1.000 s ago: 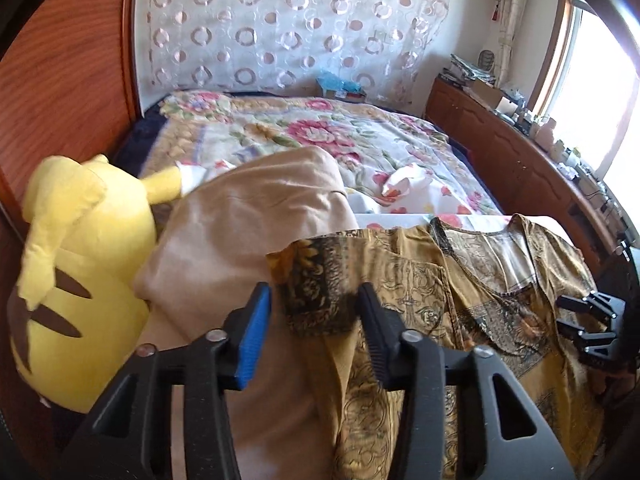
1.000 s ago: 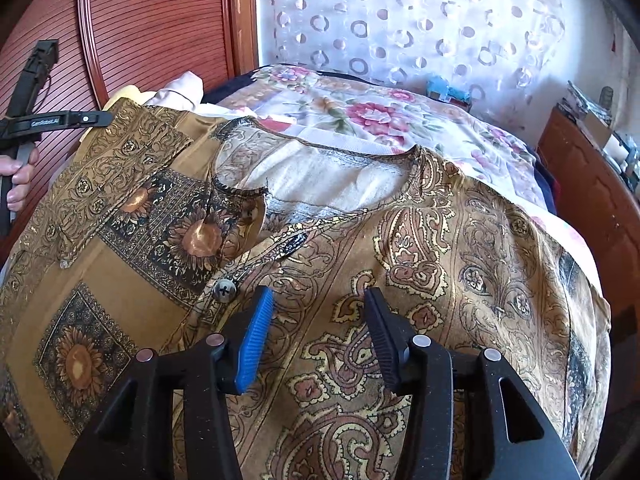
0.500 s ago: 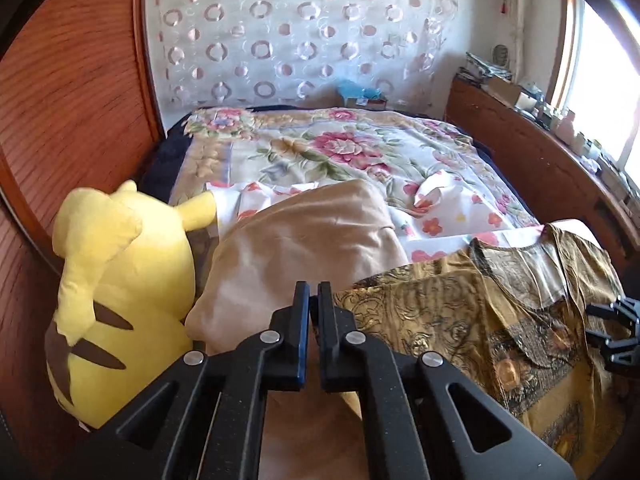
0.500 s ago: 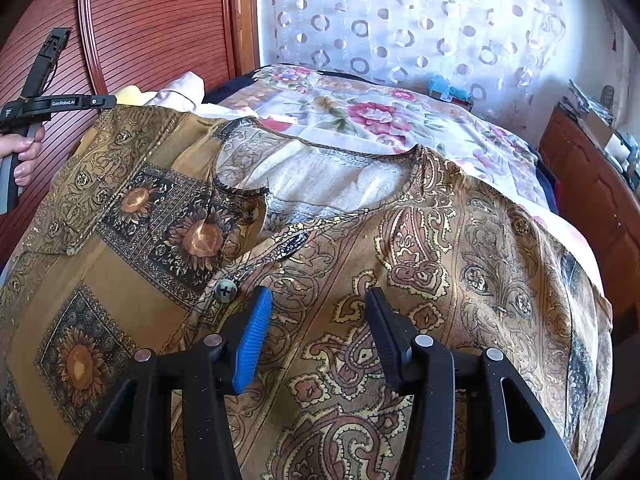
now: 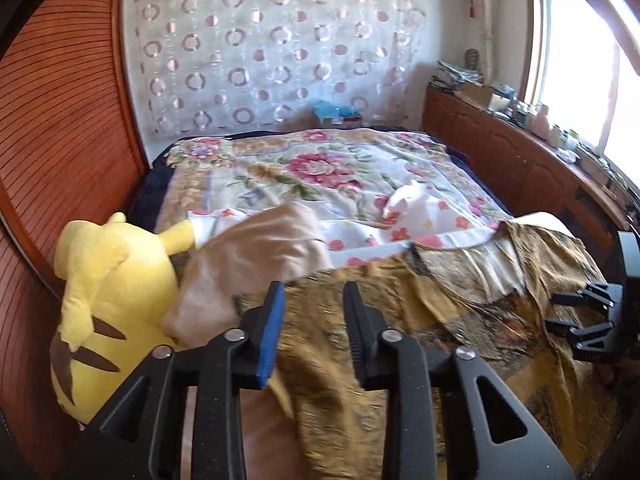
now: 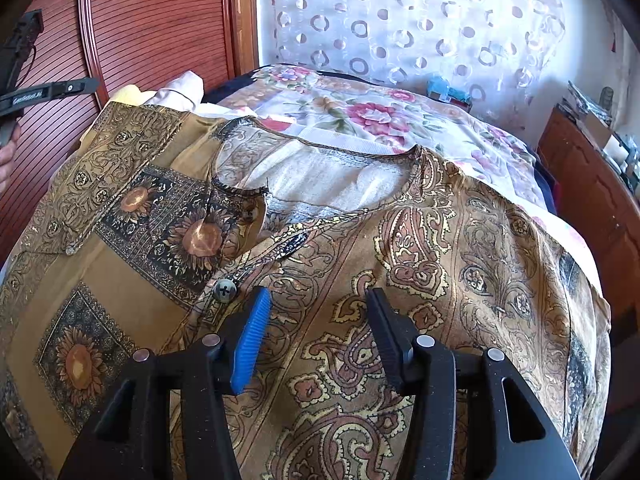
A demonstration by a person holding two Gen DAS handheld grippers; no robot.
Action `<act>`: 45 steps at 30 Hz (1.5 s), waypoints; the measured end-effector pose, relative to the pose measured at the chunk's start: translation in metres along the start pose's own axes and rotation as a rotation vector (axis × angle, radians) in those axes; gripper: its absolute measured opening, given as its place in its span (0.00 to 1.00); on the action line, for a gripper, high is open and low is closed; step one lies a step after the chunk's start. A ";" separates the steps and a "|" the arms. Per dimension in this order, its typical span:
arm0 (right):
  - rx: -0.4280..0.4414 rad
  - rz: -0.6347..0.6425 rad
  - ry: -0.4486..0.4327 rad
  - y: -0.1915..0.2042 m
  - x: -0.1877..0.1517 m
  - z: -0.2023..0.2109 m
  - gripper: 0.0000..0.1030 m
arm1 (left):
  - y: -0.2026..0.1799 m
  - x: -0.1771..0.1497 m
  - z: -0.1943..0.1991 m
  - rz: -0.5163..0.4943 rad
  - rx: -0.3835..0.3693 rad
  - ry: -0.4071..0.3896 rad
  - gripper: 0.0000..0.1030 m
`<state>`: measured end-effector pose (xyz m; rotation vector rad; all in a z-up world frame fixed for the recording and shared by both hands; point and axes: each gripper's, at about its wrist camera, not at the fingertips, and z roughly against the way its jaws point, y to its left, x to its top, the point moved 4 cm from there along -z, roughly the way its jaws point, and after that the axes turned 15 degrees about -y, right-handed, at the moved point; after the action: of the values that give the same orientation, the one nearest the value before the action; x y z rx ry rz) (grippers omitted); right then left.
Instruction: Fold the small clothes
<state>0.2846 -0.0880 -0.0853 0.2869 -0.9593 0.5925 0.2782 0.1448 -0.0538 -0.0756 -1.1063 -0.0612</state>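
A mustard patterned blouse (image 6: 360, 240) with sunflower squares and paisley lies spread on the bed, neckline away from me, one dark button (image 6: 225, 290) at its front. Its left sleeve is folded in over the body. In the left wrist view the blouse (image 5: 400, 320) lies just ahead. My left gripper (image 5: 314, 300) is open and empty above the blouse's left edge. My right gripper (image 6: 318, 304) is open and empty above the blouse's lower front. The right gripper also shows in the left wrist view (image 5: 576, 312) at the far right.
A yellow plush toy (image 5: 108, 280) and a tan garment (image 5: 256, 252) lie left of the blouse. A floral bedspread (image 5: 320, 172) covers the bed. A red wooden headboard (image 5: 52, 140) stands on the left, a wooden cabinet (image 5: 520, 168) on the right.
My left gripper shut half a second ago while drawn back, and now stands open again over the blouse's left edge. The right gripper has stayed open and nearly still.
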 end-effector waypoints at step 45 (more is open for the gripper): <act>-0.409 -0.280 0.046 -0.164 -0.112 0.152 0.52 | -0.085 -0.082 -0.034 -0.099 -0.120 0.187 0.80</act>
<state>0.2299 -0.3319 -0.0905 0.0389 -0.9527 0.1391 0.2650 0.0578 -0.1397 -0.1200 -0.9187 -0.2196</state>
